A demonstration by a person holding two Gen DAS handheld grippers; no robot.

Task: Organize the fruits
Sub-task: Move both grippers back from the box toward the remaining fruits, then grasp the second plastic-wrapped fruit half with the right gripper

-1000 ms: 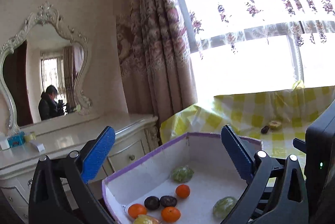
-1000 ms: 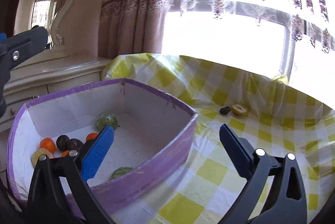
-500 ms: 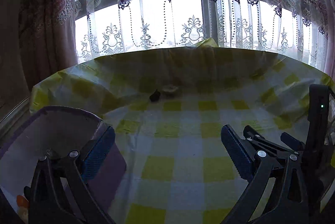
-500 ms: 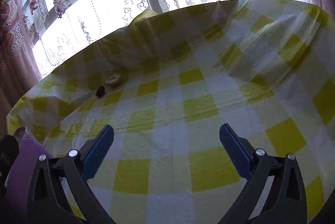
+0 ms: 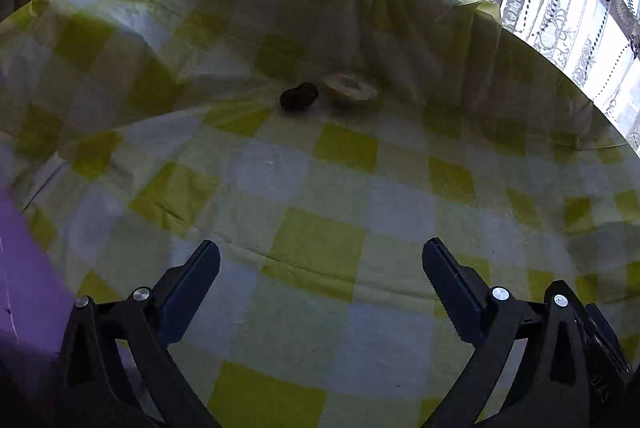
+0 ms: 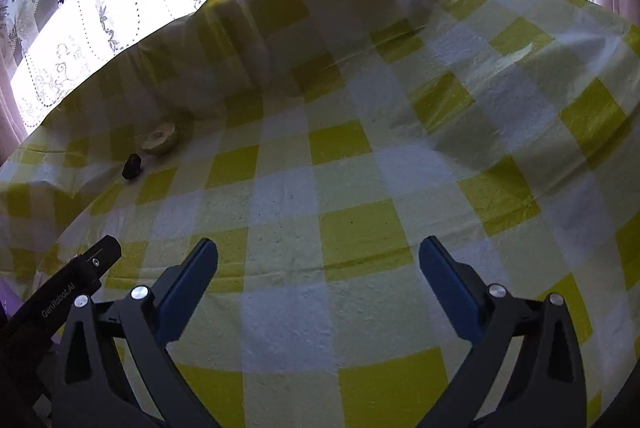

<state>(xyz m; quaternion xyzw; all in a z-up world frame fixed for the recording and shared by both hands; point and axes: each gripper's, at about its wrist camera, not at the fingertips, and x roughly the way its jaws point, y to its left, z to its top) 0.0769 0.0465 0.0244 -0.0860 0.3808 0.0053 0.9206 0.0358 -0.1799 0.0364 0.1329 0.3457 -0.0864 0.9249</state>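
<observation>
Both grippers hang over the bench, nothing in either. The left gripper (image 5: 320, 260) has its jaws spread wide, only yellow-and-white checked tablecloth (image 5: 320, 248) showing between the blue pads. The right gripper (image 6: 318, 256) is the same: wide apart, no load.

Two pieces of fruit lie on the cloth at the far side, near where it rises in a fold against the window. A small dark fruit (image 5: 299, 96), plum-like, kind uncertain. Just beside it, to its right in the left wrist view, a pale halved fruit (image 5: 349, 90), cut face up; touching or a hair apart, cannot tell. Right wrist view shows the same pair at far left: dark fruit (image 6: 132, 166), halved fruit (image 6: 160, 140).

A purple wall edge (image 5: 24, 268) at the lower left of the left wrist view, probably a container for the fruit; its inside is out of frame.

Judgement: both tools are pointed across the cloth toward the two loose pieces, jaws pre-opened for a pick. The left gripper lines up more squarely on the pair; the right sees them off to one side. Both pieces are well apart from either gripper, so a long reach remains. The pieces sit close together, so taking one may nudge the other. The halved one looks awkward: flat face, likely soft.

A black tool body (image 6: 60, 292), probably the left unit, shows at the lower left of the right view.
</observation>
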